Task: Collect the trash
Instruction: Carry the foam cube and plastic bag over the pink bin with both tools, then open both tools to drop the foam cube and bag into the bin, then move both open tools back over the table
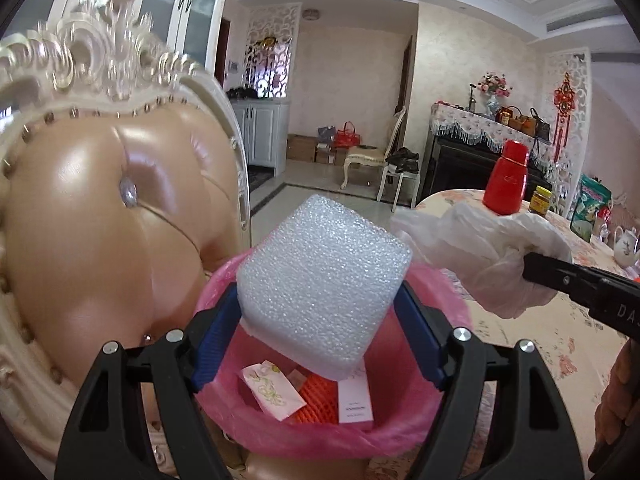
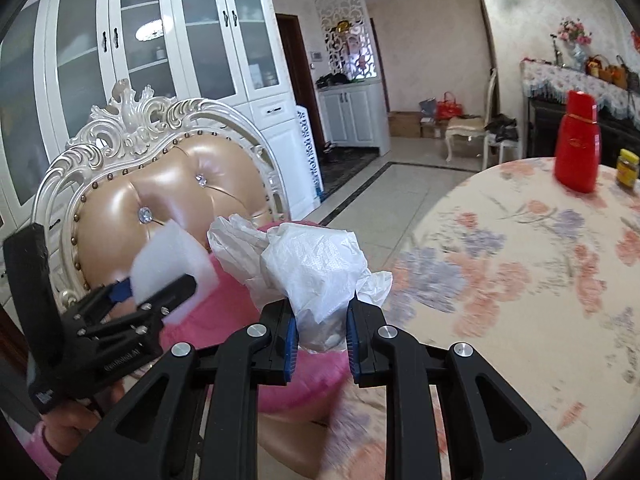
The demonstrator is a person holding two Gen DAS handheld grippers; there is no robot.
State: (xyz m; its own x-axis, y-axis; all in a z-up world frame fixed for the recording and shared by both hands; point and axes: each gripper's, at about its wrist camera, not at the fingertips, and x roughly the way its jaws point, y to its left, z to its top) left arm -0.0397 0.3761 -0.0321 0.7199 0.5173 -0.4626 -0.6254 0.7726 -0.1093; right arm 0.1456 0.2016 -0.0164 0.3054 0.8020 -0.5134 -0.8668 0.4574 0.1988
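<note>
My left gripper (image 1: 320,316) is shut on a wide white foam block (image 1: 320,280) and holds it just above a pink-lined trash bin (image 1: 444,300). Inside the bin lie paper cards and an orange mesh (image 1: 316,404). The right gripper (image 2: 321,320) is shut on a crumpled white plastic bag (image 2: 312,264), also close over the pink bin (image 2: 240,308). In the left wrist view the bag (image 1: 480,248) and the right gripper's black finger (image 1: 560,276) show at right. In the right wrist view the left gripper (image 2: 160,292) with the foam (image 2: 168,260) shows at left.
The bin sits on an ornate chair with a tan padded back (image 1: 112,208). A round table with a floral cloth (image 2: 520,280) stands to the right, bearing a red bottle (image 2: 578,144) and a yellow-lidded jar (image 2: 626,168). White cabinets (image 2: 160,40) line the far wall.
</note>
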